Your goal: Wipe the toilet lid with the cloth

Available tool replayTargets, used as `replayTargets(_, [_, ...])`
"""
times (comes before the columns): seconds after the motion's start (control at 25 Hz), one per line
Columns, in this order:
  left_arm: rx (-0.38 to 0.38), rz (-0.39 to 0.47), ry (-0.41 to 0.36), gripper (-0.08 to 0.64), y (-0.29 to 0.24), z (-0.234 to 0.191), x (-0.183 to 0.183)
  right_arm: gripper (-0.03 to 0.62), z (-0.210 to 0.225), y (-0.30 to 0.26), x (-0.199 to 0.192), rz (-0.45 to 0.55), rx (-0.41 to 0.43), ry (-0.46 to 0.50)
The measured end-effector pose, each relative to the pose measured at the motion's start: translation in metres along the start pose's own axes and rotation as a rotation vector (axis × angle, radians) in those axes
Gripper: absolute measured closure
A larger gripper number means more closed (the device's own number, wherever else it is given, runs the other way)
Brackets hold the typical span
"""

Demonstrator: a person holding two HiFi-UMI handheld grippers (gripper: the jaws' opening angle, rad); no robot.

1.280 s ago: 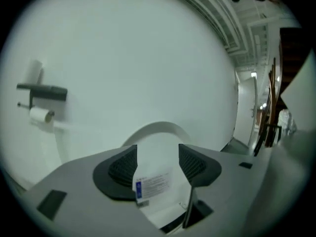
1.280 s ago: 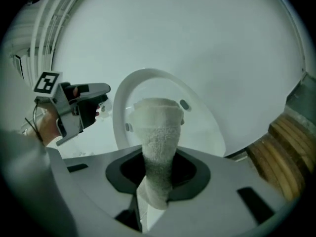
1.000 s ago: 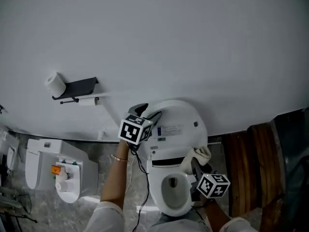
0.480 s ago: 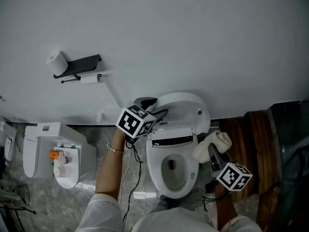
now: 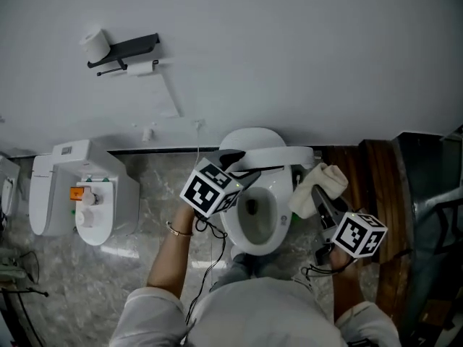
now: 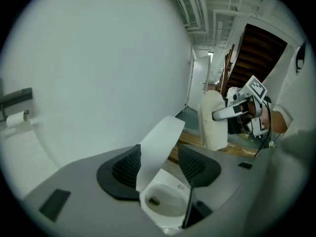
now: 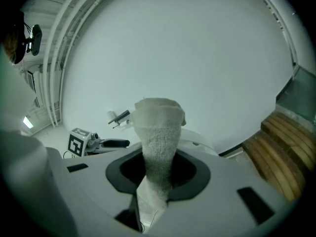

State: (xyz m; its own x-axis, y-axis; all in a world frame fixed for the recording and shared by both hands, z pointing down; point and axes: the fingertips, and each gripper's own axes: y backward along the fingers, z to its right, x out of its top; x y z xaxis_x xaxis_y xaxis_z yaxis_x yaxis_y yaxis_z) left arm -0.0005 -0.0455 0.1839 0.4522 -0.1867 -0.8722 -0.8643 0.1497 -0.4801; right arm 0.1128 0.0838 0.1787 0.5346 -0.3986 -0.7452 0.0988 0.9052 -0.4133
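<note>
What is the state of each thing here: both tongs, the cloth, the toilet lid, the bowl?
Left tongs, closed on the toilet lid.
Right tongs, closed on the cloth.
Toilet lid, raised, tilted.
Cloth, bunched, away from the lid.
Toilet bowl, uncovered.

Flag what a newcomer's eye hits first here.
The white toilet sits mid-frame in the head view, its toilet lid pinched between the left tool's jaws above the open bowl. Just right of it, the right tool clamps a bunched pale cloth.
</note>
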Motion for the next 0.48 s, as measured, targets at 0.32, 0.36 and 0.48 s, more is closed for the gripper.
replayTargets(0.32, [-0.023, -0.041, 0.186, 0.302, 0.015, 0.086, -0.084, 0.489, 0.017, 0.03, -0.052, -0.141, -0.031, 0.002])
replayTargets(0.36, [-0.03, -0.055, 0.215, 0.302, 0.015, 0.093, -0.093, 0.489, 0.023, 0.033, -0.057, -0.156, -0.045, 0.005])
replayTargets(0.48, [-0.06, -0.1, 0.309, 0.302, 0.015, 0.115, -0.124, 0.491, 0.035, 0.036, -0.078, -0.22, -0.077, 0.035])
